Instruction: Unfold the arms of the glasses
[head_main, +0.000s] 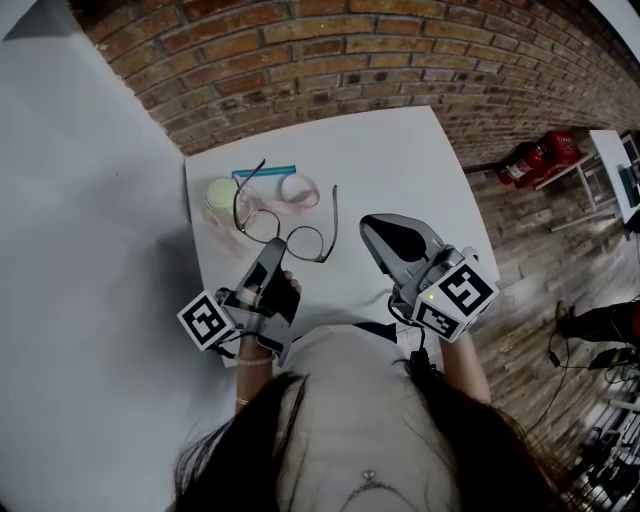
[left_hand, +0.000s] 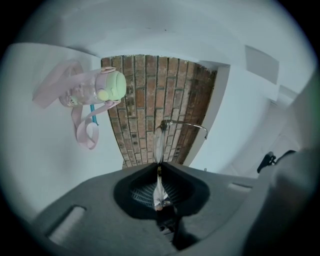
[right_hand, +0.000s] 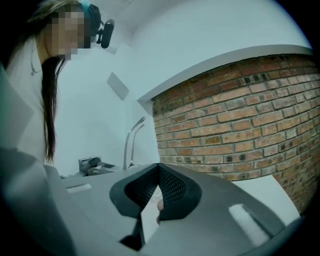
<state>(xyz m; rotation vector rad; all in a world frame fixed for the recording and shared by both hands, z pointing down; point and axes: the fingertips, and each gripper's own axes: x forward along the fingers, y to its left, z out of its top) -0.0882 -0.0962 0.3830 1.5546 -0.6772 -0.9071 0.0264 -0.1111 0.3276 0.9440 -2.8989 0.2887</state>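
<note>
Glasses (head_main: 284, 234): thin dark wire frame, over the white table (head_main: 400, 160), just left of centre in the head view; both arms stand out from the front, one running toward 11 o'clock, the other toward 12 o'clock; whether the frame touches the table cannot be told.

Left gripper (head_main: 273, 245): at 6 o'clock of the glasses, jaws pressed together on the frame near the bridge; in the left gripper view the glasses (left_hand: 159, 145) show edge-on, rising from between the closed jaws of the left gripper (left_hand: 160, 166), one arm bending off toward 3 o'clock.

Right gripper (head_main: 378, 232): at 3 o'clock of the glasses, apart from them; jaws pressed together with nothing between them, tips meeting in the right gripper view (right_hand: 159, 166); the glasses' arms (right_hand: 131, 140) show there at 11 o'clock of the jaws.

Bottle (head_main: 221, 200): pale green lid, at 10 o'clock of the glasses, near them; pink strap (head_main: 298, 188) beside it at its 3 o'clock; same bottle (left_hand: 92, 87) at 10 o'clock in the left gripper view.

Brick wall (head_main: 330, 50) along the table's far edge.
</note>
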